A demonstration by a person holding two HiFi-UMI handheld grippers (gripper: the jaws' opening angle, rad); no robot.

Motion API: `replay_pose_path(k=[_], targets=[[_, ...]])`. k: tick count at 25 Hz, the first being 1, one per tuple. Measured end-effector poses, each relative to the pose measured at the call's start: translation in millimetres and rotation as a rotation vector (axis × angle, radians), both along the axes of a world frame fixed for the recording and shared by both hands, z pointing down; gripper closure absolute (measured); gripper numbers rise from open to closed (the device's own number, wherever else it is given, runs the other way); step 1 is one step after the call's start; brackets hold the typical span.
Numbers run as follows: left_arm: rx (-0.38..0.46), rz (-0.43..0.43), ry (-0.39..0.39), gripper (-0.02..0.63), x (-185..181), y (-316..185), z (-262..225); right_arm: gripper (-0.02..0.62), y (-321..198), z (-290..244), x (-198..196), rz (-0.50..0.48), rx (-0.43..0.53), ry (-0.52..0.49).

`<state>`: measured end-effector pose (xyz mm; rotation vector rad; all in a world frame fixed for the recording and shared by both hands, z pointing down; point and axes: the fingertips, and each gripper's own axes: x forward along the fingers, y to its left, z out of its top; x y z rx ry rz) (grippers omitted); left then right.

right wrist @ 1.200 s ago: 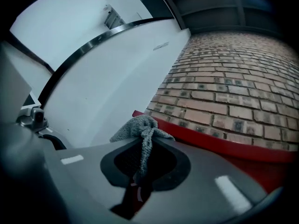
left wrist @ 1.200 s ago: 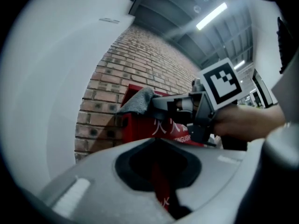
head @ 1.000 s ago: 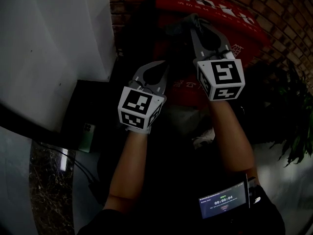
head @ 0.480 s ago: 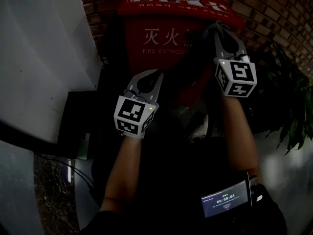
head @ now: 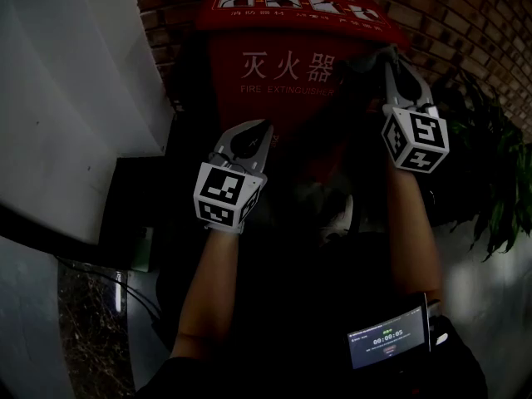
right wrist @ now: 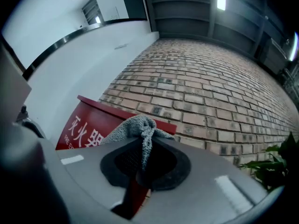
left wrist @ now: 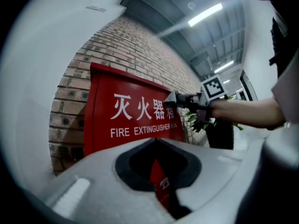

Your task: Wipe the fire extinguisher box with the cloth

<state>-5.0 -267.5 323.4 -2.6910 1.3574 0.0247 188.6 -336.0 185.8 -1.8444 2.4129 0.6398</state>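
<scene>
Red fire extinguisher box [head: 274,65], one; one grey cloth [right wrist: 131,125] clamped in right gripper [head: 384,56]; left gripper [head: 261,128] closed

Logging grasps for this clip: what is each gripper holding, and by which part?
The right gripper pinches the grey cloth by a bunched fold; the left gripper is shut, empty.

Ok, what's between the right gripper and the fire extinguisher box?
Only the grey cloth, pinched in the right gripper's jaws and bunched toward the box's top edge; the right gripper view shows it.
</scene>
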Motion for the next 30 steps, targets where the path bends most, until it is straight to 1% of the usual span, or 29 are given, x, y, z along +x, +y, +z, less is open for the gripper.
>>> replay_pose_path(k=[3,6,8,11,13,16,19,22,26,30], targets=[[0.006,-0.021,0.013,0.603,-11.9,-1.9,-4.0,0.563,19.3,-1.2,-38.2,-0.069,0.033,0.016],[0.01,-0.049,0.037,0.603,-27.2,-2.5,-8.9,0.563,31.4,8.9,-93.7,-0.171,0.02,0.053],[0.023,-0.07,0.049,0.603,-37.3,-2.3,-13.3,0.563,35.1,20.0,-129.7,-0.223,0.006,0.088],[0.05,-0.115,0.064,0.603,-58.0,-2.6,-22.0,0.563,35.8,33.8,-183.2,-0.279,-0.006,0.148],[0.054,-0.151,0.075,0.603,-74.6,-3.4,-25.3,0.563,34.7,36.9,-219.2,-0.317,-0.006,0.185],[0.05,-0.185,0.098,0.603,-93.8,-4.0,-27.1,0.563,30.1,38.6,-256.2,-0.342,-0.004,0.202],[0.058,-0.204,0.104,0.603,-104.0,-4.4,-29.6,0.563,22.3,43.2,-276.6,-0.324,0.0,0.234],[0.066,-0.212,0.096,0.603,-105.3,-6.0,-29.1,0.563,17.0,47.8,-283.9,-0.292,0.015,0.26],[0.076,-0.198,0.095,0.603,-97.3,-7.5,-26.3,0.563,18.7,50.0,-283.1,-0.255,0.062,0.302],[0.094,-0.181,0.096,0.603,-86.2,-7.8,-23.2,0.563,18.6,52.8,-266.0,-0.231,0.071,0.296]])
